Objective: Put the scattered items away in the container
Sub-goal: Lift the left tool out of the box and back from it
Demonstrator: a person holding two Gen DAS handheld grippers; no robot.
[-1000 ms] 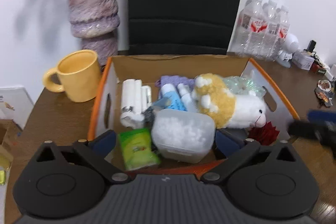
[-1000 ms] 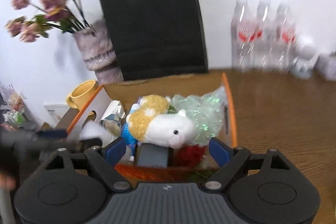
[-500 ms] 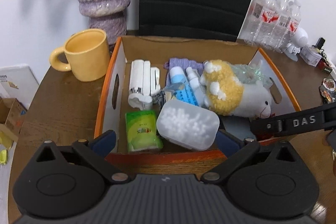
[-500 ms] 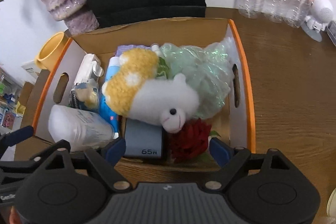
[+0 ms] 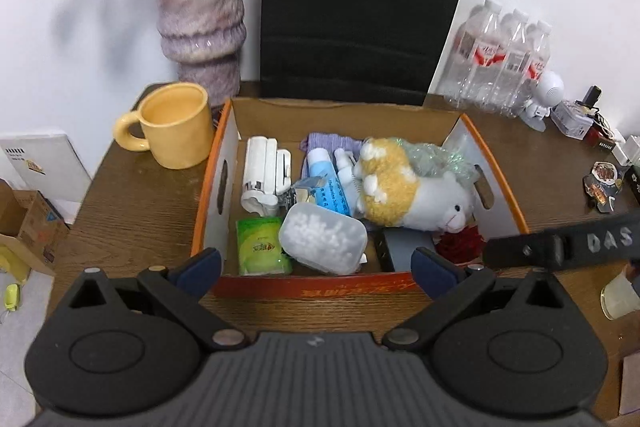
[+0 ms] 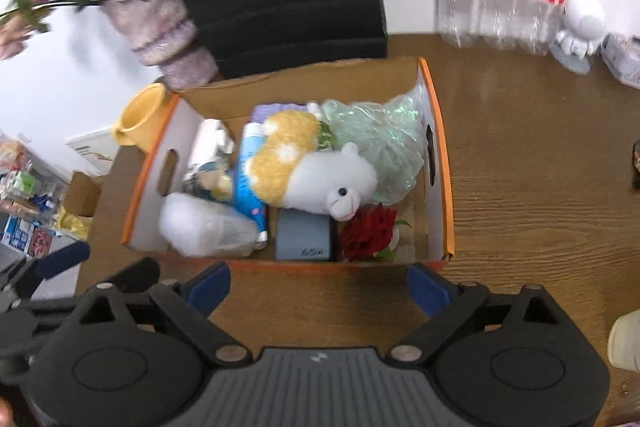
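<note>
**Inspector:** Step in hand?

**Clerk:** Appears to be a gap between placements. Nothing carried on either side.

**Inspector:** Left side first.

**Clerk:** Yellow mug [image 5: 176, 125] on the table [image 5: 132, 211], just beside the left wall of the cardboard box [image 5: 218, 187], outside it. Left gripper [image 5: 317, 267] poised at the near wall of the box, jaws wide apart, clamped on nothing.

**Inspector:** Contents?

**Clerk:** From the left: green packet [image 5: 260, 247], clear tub of cotton balls [image 5: 324, 239], plush sheep [image 5: 404, 195], red flower [image 5: 460, 241]. All inside the box, beyond the jaws, not between them. Packed close, little floor showing.

**Inspector:** Right side?

**Clerk:** Right gripper [image 6: 318, 287] likewise short of the near wall. Jaws just been opening, wide apart, nothing between. Pale cup [image 6: 626, 341] at the far right edge of the table, well apart from the box.

**Inspector:** Next move?

**Clerk:** Judged: pick a remaining loose piece, probably mug or pale cup. Calls for swinging away from the box, setting open jaws astride the piece, closing, lifting. Cannot tell whether either piece belongs to the tidy-up.
</note>
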